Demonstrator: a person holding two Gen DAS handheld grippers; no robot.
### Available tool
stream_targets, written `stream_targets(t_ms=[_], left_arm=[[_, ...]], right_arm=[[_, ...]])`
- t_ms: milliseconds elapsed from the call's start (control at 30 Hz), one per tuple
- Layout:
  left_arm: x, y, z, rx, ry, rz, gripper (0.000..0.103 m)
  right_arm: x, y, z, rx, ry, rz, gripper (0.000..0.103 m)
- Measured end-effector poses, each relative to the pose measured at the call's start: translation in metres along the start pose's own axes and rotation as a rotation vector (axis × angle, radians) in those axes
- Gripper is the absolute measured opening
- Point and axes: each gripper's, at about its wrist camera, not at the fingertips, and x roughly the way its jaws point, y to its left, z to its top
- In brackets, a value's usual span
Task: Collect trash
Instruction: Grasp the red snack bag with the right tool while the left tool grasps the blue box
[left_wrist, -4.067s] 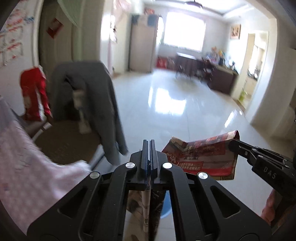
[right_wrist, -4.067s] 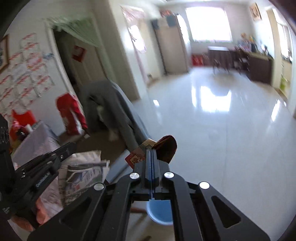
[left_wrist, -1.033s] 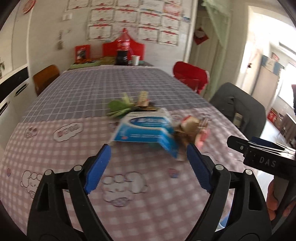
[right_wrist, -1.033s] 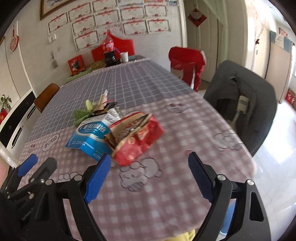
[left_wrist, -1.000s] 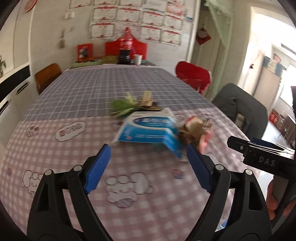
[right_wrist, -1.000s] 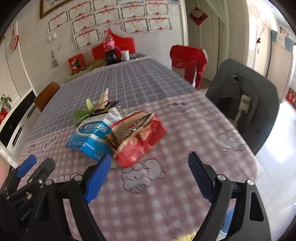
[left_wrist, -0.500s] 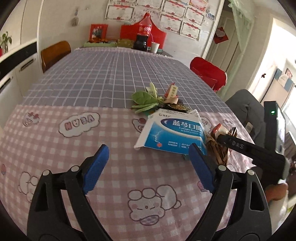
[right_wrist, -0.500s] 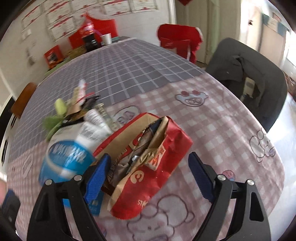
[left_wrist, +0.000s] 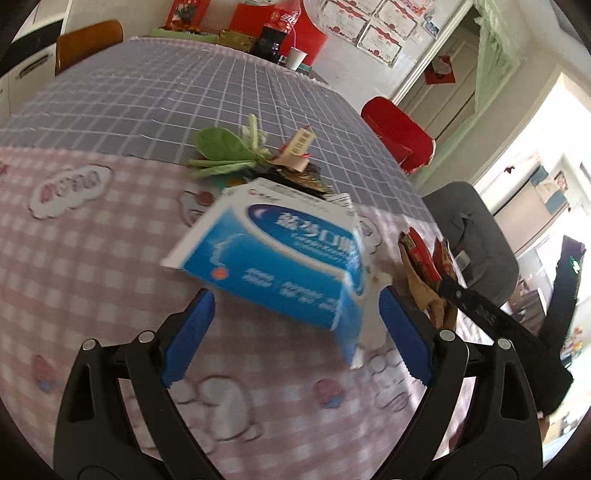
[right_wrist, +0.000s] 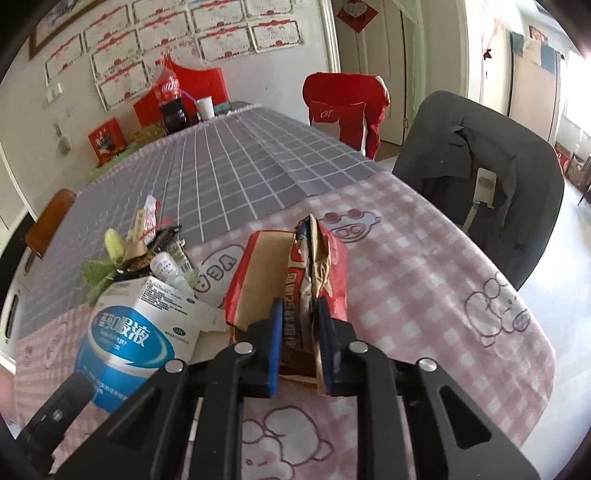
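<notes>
Closing on a crumpled red and brown paper bag (right_wrist: 295, 280), the right gripper (right_wrist: 300, 332) is seen with its blue pads pressed against the bag's near end, which is pinched between them. The bag lies on the pink checked tablecloth (right_wrist: 424, 258), touching a blue and white medicine box (right_wrist: 136, 332) on its left. The left gripper (left_wrist: 295, 332) is held with its jaws spread wide and opening slightly; the box's near corner sits in the gap, seemingly untouched by the pads, though blur makes this uncertain. Behind the box, green leaves (left_wrist: 221, 147) and small wrappers (left_wrist: 299, 151) are piled where the grey checked cloth (left_wrist: 147, 92) begins.
</notes>
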Motion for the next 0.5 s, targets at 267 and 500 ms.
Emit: stream_targets(t_ms=[267,500], left_arm=[[0.023,0.000,0.004,-0.106,-0.039,-0.054,0.023],[-0.013,-0.017,0.005,0.025,-0.201,-0.020,0.003]], right_arm=[[-0.017,-0.023,0.005,0.008,-0.032,0.001,0.018],[-0.034,-0.042,0.001,0.025,-0.058,-0.002,0.018]])
